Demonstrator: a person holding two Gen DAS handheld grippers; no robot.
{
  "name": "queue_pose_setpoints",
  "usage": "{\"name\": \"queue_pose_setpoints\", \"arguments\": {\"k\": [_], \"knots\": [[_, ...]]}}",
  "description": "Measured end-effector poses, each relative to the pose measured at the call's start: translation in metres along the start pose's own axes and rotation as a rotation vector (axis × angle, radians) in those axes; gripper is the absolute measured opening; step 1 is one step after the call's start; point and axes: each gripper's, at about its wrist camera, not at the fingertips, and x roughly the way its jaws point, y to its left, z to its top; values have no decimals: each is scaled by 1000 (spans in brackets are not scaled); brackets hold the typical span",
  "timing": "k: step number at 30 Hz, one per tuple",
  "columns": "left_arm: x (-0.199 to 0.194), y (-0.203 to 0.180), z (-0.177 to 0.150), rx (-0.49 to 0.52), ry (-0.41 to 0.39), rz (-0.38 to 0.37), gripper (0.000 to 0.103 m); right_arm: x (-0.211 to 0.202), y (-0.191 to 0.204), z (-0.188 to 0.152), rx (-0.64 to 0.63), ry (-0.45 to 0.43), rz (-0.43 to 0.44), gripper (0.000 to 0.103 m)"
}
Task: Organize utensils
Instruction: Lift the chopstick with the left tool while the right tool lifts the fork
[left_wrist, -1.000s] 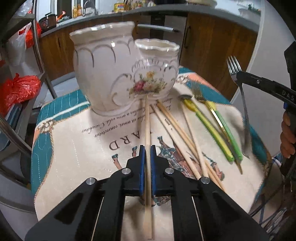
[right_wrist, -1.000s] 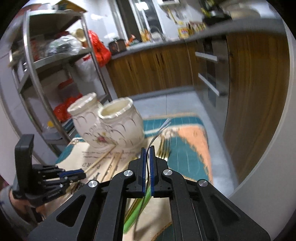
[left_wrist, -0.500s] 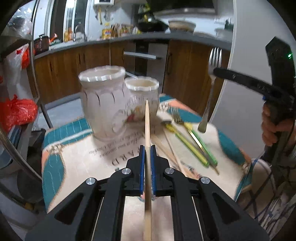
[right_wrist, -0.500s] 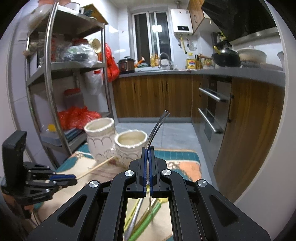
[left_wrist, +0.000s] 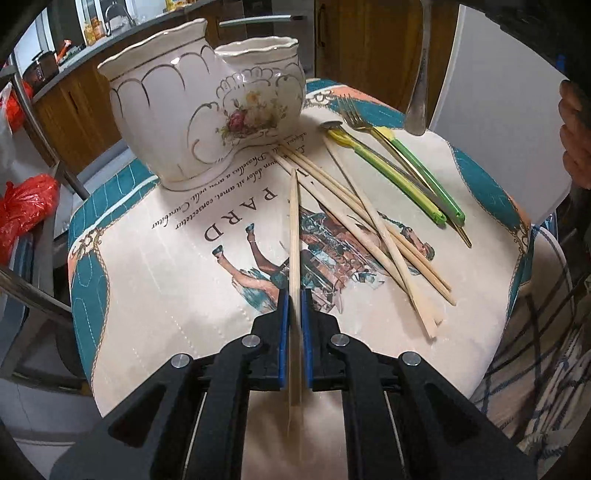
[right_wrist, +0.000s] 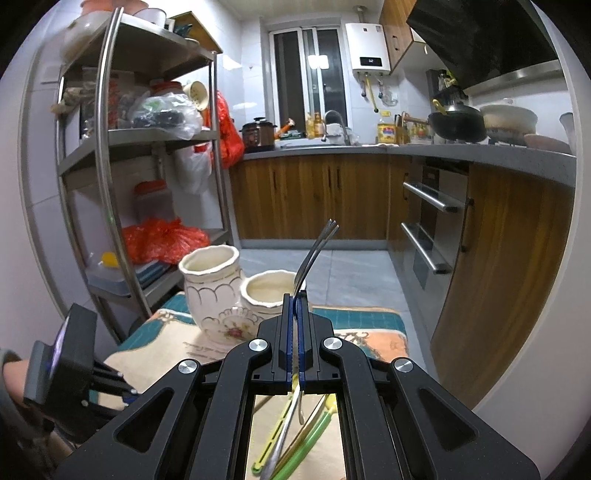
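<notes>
1. The left gripper (left_wrist: 294, 295) is clamped on a single wooden chopstick (left_wrist: 294, 229), which runs straight out from between the blue pads, its far tip pointing toward the ceramic utensil holder (left_wrist: 207, 99).
2. The chopstick's near end passes back between the jaws and looks blurred there.
3. The right gripper (right_wrist: 294, 299) is clamped on a steel fork (right_wrist: 314, 254); the tines rise up and to the right of the pads, and the handle hangs below them.
4. The two-cup holder stands at the far left of the printed cloth (left_wrist: 155, 280), its cream cups joined side by side.
5. Right of the held chopstick lies a loose bundle of chopsticks (left_wrist: 369, 221), crossing one another.
6. Farther right lie a yellow-handled spoon (left_wrist: 380, 166) and a green-handled fork (left_wrist: 406, 162), side by side.
7. The cloth shows the large letters "PARD" and lines of script, both upside down from the left wrist; the script is too fine to read surely.
</notes>
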Motion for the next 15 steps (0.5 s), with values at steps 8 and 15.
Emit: {"name": "queue_pose_setpoints", "arguments": {"k": [8, 15], "knots": [[1, -1, 2, 0, -14, -1, 6, -2, 0, 1, 8, -8, 8, 3], [-28, 6, 6, -18, -234, -68, 6, -1, 0, 5, 9, -10, 14, 3]]}}
